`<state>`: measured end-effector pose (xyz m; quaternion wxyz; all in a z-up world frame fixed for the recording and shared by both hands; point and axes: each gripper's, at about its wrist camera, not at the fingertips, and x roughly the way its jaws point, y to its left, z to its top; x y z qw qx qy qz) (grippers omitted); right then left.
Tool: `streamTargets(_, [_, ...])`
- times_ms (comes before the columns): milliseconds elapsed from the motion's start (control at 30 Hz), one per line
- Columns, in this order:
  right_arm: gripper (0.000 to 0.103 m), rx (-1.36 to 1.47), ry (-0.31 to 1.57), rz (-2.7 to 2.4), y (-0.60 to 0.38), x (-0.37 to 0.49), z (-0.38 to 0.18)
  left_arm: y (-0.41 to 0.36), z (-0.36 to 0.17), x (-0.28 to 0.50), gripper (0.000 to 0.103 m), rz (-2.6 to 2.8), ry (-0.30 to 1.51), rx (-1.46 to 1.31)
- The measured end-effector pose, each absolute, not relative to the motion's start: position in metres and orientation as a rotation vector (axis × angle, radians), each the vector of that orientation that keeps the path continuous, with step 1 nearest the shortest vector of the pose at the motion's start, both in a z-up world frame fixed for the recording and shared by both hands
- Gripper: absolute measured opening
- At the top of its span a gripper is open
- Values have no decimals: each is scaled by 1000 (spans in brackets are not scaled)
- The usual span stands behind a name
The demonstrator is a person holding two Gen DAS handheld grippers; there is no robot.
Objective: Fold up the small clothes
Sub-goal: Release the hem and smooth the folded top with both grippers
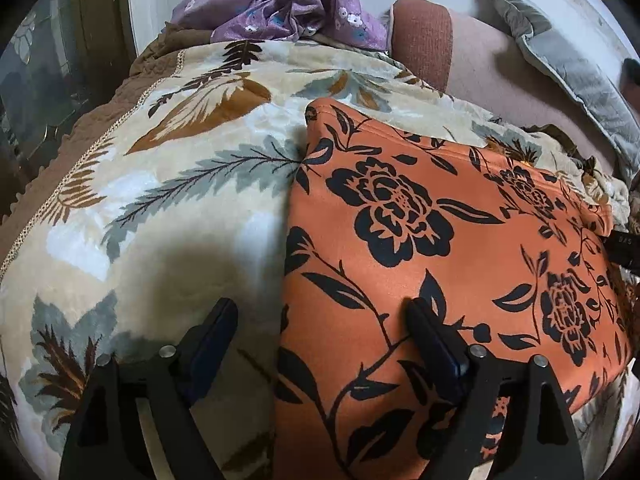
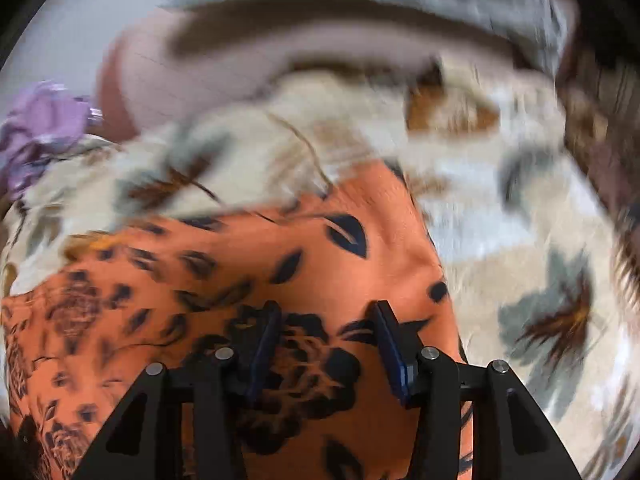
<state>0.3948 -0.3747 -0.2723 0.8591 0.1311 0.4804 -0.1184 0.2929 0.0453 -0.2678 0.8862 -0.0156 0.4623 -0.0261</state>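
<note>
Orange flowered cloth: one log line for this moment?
orange flowered cloth flat on leaf-print blanket | left tool open | right tool open | nothing gripped

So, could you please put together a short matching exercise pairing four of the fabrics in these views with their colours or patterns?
Things:
1. garment under both grippers
2. blanket
3. crumpled cloth at the far end
4. cushion along the wall

Descriptions:
A. purple with small white flowers
B. plain grey
C. orange with black roses
D. cream with grey and brown leaves

Pairs: 1-C, 2-D, 3-A, 4-B
</note>
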Motion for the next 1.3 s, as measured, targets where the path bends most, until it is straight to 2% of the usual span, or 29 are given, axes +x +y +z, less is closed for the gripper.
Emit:
streamTargets(133, [52,209,936,-173,-329,401,-239,45,-268,294,88,-56,962,-33])
streamTargets(300, [52,181,951,213,-209,430,-214,46,-268,294,88,-64,961,-34])
streamTargets(533, [52,148,1077,415,-97,469,-253,46,-269,294,88,-68,955,-31])
streamTargets(633, [54,119,1032,399,-91,476,-257,46,-269,296,89,-69,954,-30])
streamTargets(833, [54,234,993,441,-109,464,-237,46,-270,295,89,-62,948,-27])
streamTargets(1000, [54,225,1072,469,-87,470,-258,44,-270,293,89,-52,935,-12])
streamTargets(1067, [54,232,1043,449,-84,469,-259,42,-270,293,90,-54,933,-6])
streamTargets(1300, [54,286,1024,422,-132,429,-237,42,-270,291,91,-41,927,3])
